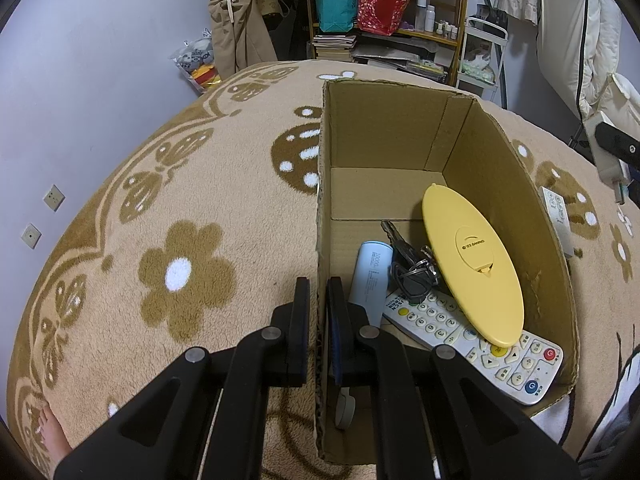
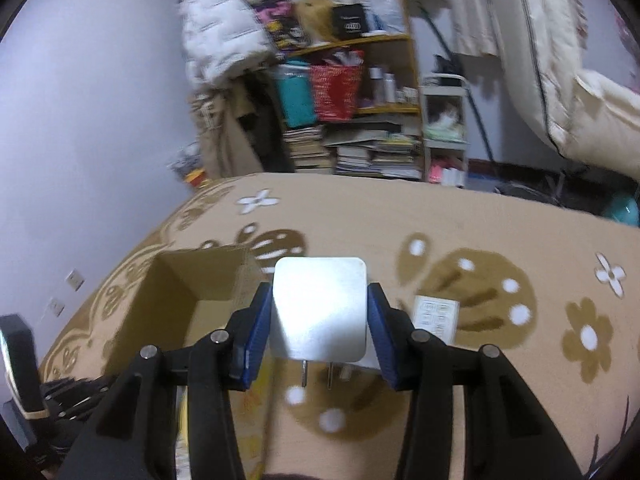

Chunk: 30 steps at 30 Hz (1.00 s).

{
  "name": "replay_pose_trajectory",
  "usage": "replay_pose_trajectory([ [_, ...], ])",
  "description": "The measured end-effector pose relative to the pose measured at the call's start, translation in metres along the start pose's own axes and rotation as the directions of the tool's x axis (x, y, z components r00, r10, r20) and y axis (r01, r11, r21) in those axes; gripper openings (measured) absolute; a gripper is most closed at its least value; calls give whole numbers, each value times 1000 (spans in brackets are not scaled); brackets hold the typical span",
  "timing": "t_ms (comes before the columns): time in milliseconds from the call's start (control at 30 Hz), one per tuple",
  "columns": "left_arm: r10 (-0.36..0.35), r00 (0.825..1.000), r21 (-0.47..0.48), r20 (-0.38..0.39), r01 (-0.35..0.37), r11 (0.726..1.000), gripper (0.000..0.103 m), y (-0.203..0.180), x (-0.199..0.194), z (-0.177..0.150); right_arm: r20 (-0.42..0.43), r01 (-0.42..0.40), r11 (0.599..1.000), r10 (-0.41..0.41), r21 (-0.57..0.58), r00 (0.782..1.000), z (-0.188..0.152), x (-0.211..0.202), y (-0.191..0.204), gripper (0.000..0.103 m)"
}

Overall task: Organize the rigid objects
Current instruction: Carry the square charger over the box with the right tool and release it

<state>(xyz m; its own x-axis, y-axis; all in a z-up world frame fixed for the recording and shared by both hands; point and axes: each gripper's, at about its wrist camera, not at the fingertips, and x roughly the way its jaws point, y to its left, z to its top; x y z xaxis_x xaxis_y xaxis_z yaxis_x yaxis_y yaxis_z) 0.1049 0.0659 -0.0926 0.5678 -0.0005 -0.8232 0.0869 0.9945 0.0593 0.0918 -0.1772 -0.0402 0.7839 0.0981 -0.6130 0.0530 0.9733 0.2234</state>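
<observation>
Left tongs (image 1: 319,300) pinch the wall of the cardboard box (image 1: 500,184). Right tongs (image 2: 320,312) hold a white plug charger (image 2: 320,304) tight above the blanket (image 2: 500,232).

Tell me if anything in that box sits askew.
The yellow oval lid is tilted, leaning against the cardboard box wall with its lower edge on the white remote. The keys lie heaped beside the power bank.
</observation>
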Motion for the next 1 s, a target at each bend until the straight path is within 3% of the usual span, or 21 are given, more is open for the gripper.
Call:
replay_pose_trajectory([
  [233,-2,1000,-2,0,2,1000,9,0,0,0,-35,-117,988,114,-102,993,-16,4,51,50],
  [567,1,1000,1,0,-1,1000,9,1,0,0,-108,-236,960,222,-151,969,-38,13,83,50],
  [1000,0,1000,-1,0,0,1000,9,0,0,0,-188,-194,971,167,-140,968,-49,32,82,51],
])
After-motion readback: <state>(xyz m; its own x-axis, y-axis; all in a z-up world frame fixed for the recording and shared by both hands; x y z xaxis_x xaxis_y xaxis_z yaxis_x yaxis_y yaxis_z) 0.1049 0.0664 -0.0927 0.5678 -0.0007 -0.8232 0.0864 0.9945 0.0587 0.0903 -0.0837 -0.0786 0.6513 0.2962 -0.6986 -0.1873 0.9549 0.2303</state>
